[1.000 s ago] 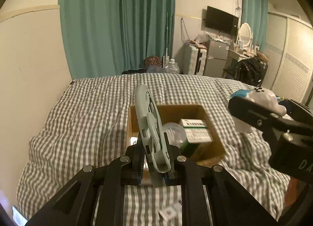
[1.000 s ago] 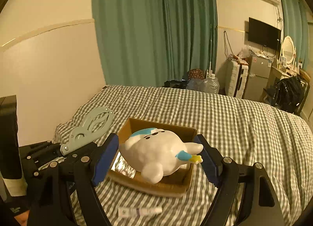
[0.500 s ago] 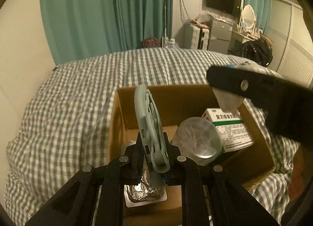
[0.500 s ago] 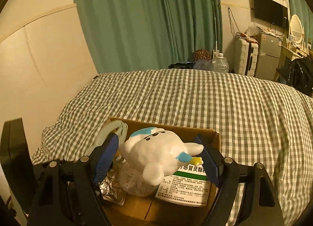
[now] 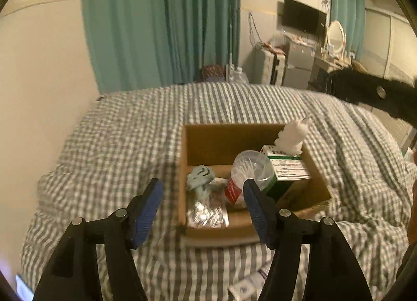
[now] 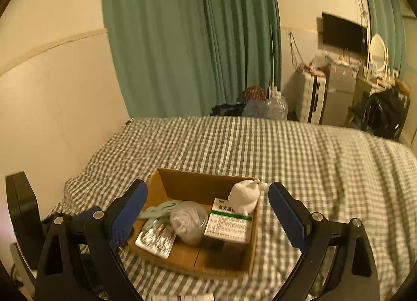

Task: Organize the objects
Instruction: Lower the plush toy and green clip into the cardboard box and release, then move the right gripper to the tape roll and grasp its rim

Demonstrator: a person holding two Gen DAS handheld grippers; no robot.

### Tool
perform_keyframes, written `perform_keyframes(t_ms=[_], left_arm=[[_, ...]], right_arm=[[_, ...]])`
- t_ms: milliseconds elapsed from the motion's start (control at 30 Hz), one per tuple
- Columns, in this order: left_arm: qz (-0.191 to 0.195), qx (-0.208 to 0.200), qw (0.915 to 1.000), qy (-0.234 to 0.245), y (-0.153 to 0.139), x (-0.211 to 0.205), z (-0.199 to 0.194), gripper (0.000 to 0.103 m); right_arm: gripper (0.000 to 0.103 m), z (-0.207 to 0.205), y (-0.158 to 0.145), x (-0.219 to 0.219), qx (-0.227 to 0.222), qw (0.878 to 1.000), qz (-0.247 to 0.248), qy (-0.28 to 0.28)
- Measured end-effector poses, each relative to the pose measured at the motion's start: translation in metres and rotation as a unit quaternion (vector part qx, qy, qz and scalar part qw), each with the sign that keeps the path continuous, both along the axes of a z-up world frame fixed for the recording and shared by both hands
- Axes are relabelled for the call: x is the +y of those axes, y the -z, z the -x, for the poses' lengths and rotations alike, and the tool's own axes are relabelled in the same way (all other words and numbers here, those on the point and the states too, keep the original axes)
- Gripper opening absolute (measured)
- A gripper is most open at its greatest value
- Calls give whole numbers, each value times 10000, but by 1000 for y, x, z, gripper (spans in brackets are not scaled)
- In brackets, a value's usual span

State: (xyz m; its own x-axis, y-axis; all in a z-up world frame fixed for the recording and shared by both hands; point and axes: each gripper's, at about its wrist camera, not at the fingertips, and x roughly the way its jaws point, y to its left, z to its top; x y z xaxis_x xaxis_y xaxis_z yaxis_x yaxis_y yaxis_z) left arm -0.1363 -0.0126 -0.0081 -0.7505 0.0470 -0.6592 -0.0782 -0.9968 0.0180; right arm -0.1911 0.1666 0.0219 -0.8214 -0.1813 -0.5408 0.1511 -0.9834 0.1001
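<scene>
- Two sets of fingers spread wide and empty: left gripper [image 5: 202, 205], right gripper [image 6: 207, 212].
- White plush toy [image 6: 245, 196] sits atop the medicine box [image 6: 229, 224] inside the cardboard box [image 6: 182, 185] on the bed [image 6: 299, 149].
- Looks soft, light; squeeze its body.

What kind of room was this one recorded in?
Most likely a lived-in bedroom: a bed with a checked cover fills the view, teal curtains hang behind it, and a wall television sits above a dresser with an oval mirror.
</scene>
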Motion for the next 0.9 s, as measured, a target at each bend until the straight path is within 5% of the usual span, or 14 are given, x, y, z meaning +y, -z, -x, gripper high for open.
perform_keyframes(t_ms=[200,367,600,900], left_arm=[[-119,196,9990,-385,-33,-19,-64,76],[-279,232,9976,-584,-33,-31,-106,76],[-35,38,9960,-891,6,-40,-135,76],[445,-180,9903,-1306,64,-56,-125,76]], right_arm=[[95,-73,-32,-5,163,9995,-250,-67],[95,-124,-24,-16,47,9995,-309,-72],[95,-152,52,-39,-625,9965,-461,-314],[95,-153,179,-80,-1482,9827,-779,-791]])
